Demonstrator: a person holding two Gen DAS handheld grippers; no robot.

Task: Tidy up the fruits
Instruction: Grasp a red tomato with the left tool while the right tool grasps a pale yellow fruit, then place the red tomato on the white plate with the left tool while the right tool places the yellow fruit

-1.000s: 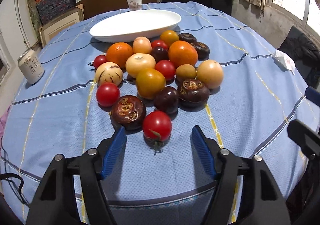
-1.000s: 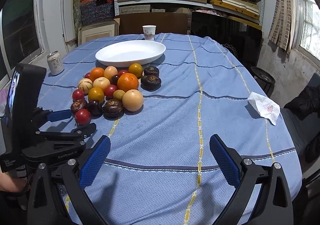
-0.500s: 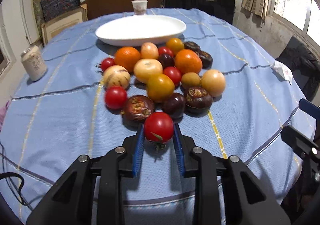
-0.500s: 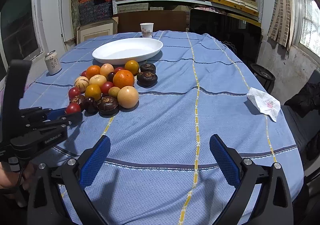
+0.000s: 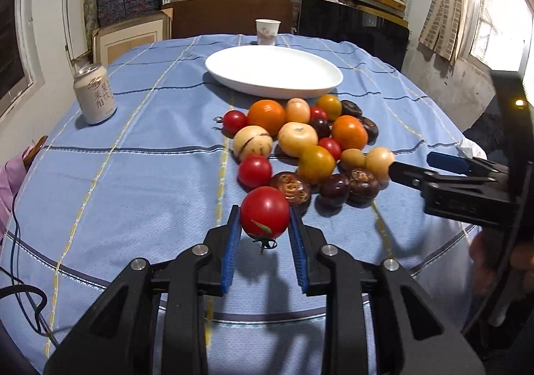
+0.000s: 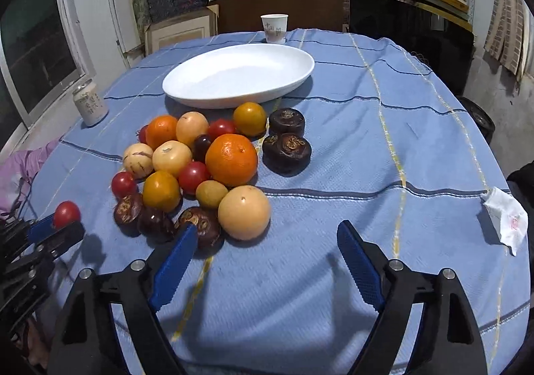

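Note:
My left gripper (image 5: 264, 223) is shut on a red tomato (image 5: 264, 212) and holds it just above the cloth, in front of the fruit pile (image 5: 307, 138). The tomato also shows in the right wrist view (image 6: 66, 213), at the far left. The pile holds oranges, pale round fruits, red tomatoes and dark brown fruits. An empty white oval plate (image 5: 273, 69) lies behind the pile. My right gripper (image 6: 263, 250) is open and empty, low over the cloth, just in front of a pale round fruit (image 6: 244, 216) and a dark fruit (image 6: 200, 226).
A drink can (image 5: 95, 93) stands at the left on the blue tablecloth (image 5: 140, 154). A paper cup (image 5: 267, 31) stands at the far edge behind the plate. A crumpled tissue (image 6: 507, 220) lies at the right edge. Shelves and boxes stand beyond the table.
My left gripper closed on the front red tomato and lifted it off the cloth. My right gripper moved forward and left, close to the pile, still open.

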